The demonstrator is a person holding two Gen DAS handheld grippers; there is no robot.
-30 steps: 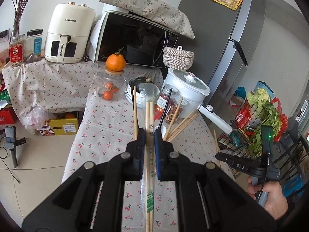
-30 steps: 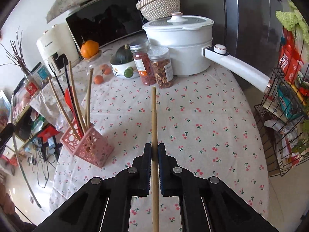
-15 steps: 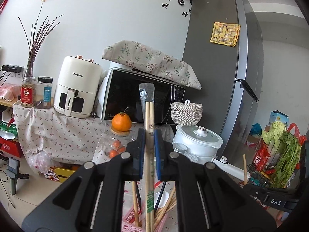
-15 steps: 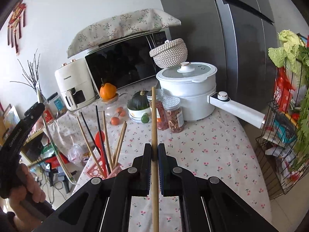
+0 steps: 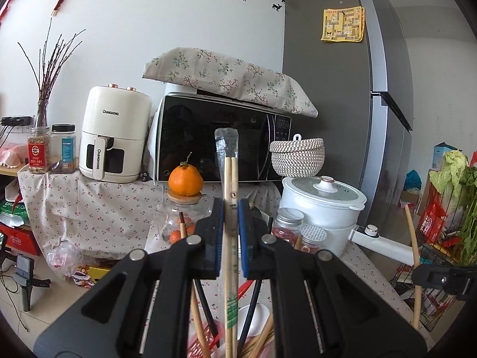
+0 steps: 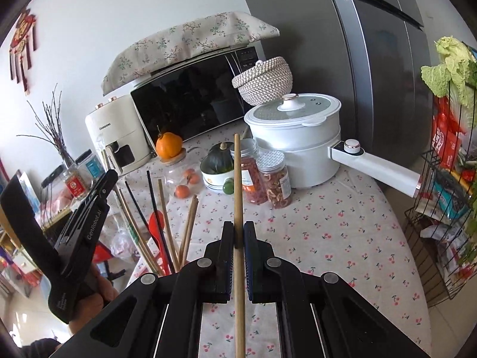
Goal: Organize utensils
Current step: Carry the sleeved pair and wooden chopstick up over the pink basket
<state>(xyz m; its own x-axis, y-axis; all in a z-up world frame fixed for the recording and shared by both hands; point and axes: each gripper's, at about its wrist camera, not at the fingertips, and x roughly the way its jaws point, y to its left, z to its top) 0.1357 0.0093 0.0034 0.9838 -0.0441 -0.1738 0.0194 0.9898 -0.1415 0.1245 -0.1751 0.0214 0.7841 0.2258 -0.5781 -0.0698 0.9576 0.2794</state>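
Jaws of left gripper (image 5: 230,208) clamped on plastic-sleeved pale chopsticks (image 5: 230,179), right gripper (image 6: 238,232) on one bare wooden chopstick (image 6: 238,185)

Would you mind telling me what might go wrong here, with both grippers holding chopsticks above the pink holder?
The left gripper pinches plastic-wrapped wooden chopsticks over the crowded pink slotted holder; lowering them could jam against the sticks already inside. The right gripper clamps one long bamboo chopstick, which may swing into the clear lidded jars.

Two jars (image 6: 262,176), one pot (image 6: 295,146), one basket (image 6: 263,79).
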